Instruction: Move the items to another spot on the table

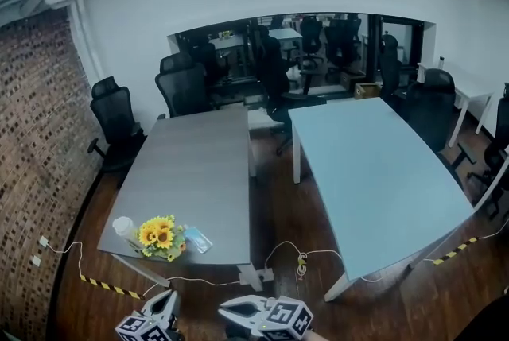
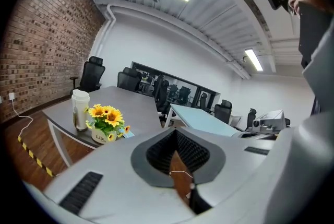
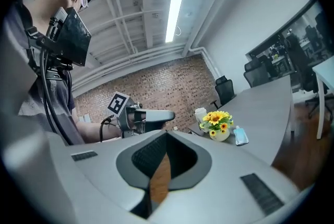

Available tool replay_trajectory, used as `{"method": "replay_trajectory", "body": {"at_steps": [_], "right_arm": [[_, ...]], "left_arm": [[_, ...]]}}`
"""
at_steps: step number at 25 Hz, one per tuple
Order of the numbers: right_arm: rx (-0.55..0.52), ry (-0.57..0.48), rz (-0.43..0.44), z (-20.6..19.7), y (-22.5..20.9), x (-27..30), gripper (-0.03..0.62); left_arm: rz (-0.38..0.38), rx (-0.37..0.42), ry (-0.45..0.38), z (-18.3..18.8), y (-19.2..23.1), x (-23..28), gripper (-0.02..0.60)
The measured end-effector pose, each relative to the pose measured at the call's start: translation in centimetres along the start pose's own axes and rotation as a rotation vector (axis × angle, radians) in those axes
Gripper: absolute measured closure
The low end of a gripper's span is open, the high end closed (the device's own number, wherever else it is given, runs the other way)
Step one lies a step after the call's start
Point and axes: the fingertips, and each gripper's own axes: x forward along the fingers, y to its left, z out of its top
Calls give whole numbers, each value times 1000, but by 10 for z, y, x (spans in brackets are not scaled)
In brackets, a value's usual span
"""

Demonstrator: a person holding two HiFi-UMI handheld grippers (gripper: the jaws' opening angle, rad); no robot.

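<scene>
Head view, far left: brick wall. Lower left, on the floor: white cable and yellow-black tape. Left of centre: grey table, with black office chairs at its far end.

On the table's near left corner, left to right:
- lidded translucent cup, upright
- pot of sunflowers, just beside the cup; contact too small to tell
- blue packet, lying flat just right of the pot

Middle: strip of wood floor between the tables. Right of centre: pale blue table, with more dark chairs behind and to the right.

Bottom edge: left gripper below the grey table's near corner. Right gripper just to its right. Marker cubes on both. Both off the table and apart from the items.

Left gripper view: tongs squeezed together, only a thin slit of floor showing, nothing held. Cup, sunflowers and packet at left middle of the frame, well beyond the tips.

Right gripper view: person at upper left, dark box on the chest. Left gripper left of centre, beyond the tips. Tongs squeezed together here too, empty. The three items right of centre on the table corner, far from the tips.
</scene>
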Motion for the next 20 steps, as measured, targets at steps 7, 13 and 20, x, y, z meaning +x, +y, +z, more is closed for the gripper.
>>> {"method": "replay_trajectory", "body": {"at_steps": [7, 13, 20], "right_arm": [[-25, 45, 16, -4, -10, 0, 611], [-44, 102, 49, 11, -16, 45, 611], [-84, 147, 84, 13, -31, 144, 611]], "left_arm": [[-36, 32, -8, 5, -11, 30, 574], [-25, -3, -44, 26, 38, 24, 574], [24, -31, -112, 37, 144, 2, 574]]}}
